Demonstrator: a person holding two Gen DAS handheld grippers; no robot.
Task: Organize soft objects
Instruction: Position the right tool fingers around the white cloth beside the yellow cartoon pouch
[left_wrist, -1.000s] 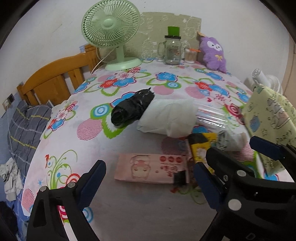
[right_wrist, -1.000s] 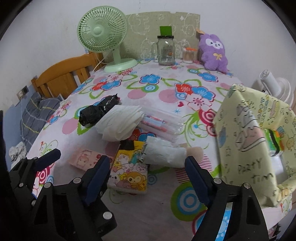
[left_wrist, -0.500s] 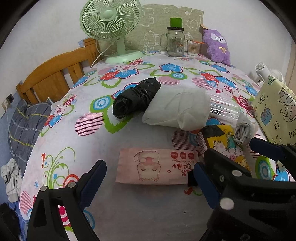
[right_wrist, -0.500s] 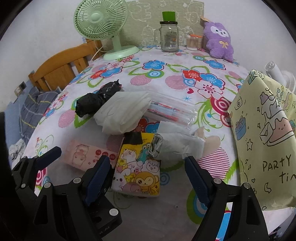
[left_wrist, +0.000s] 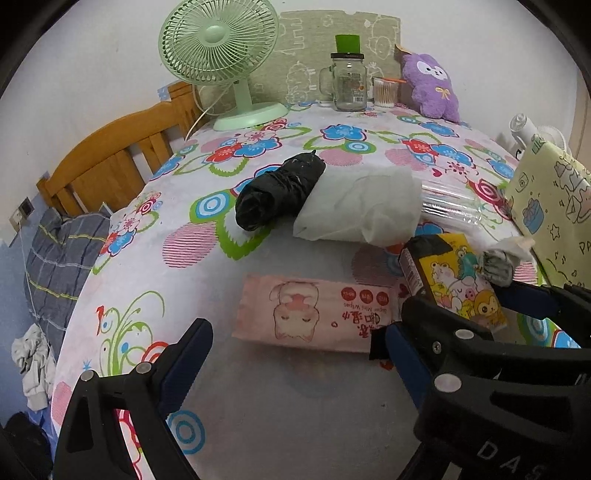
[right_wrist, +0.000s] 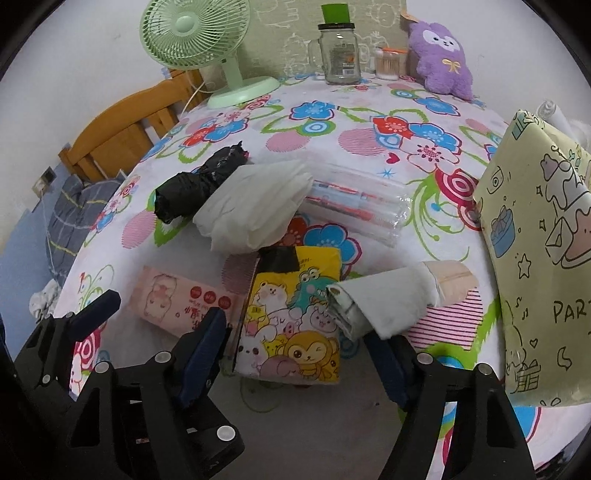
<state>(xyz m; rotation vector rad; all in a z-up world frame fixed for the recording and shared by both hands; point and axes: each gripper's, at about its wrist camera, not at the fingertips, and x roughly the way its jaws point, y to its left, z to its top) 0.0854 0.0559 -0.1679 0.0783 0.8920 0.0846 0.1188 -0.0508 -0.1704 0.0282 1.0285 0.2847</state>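
My right claw (right_wrist: 295, 338) has just been closing, its jaws either side of the yellow pack (right_wrist: 291, 314), not pressing it. My left claw (left_wrist: 295, 354) gapes, straddling the pink wipes (left_wrist: 314, 314).

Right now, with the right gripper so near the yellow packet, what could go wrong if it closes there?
1. The right gripper, its jaws just closing, has the yellow packet between them, and the white roll lies on the packet's edge; it may be pinched too or roll off.
2. The pink wipes pack lies against the packet, so a finger may catch or push it.
3. The left gripper is close; the two could collide.
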